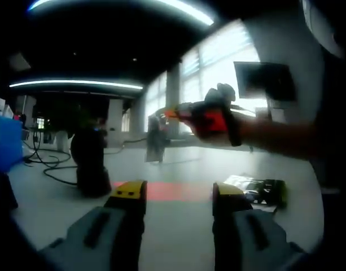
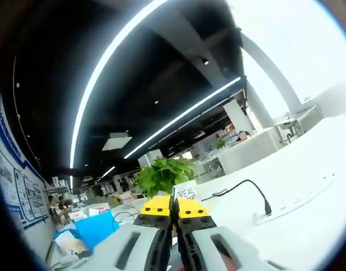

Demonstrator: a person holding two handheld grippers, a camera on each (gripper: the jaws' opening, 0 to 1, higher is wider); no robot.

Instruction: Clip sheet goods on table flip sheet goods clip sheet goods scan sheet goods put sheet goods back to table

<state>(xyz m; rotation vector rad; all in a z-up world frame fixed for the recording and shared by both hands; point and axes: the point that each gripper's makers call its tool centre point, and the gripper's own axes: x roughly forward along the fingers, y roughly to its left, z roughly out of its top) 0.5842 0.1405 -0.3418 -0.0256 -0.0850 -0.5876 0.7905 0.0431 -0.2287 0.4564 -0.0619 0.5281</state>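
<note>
Hovering our left tongs (image 1: pixel 178 197) over the pale surface (image 1: pixel 178 237) — jaws spread apart, gripping nothing.
Our right tongs (image 2: pixel 174 208) are clenched, raised toward the ceiling lights; the sheet goods (image 1: pixel 257 189) lie on the surface just beyond the left tongs' right jaw.

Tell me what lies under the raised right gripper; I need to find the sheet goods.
Below the right gripper, a dark packet lies on the white table beside a red strip. The left gripper hides the nearer tabletop.
</note>
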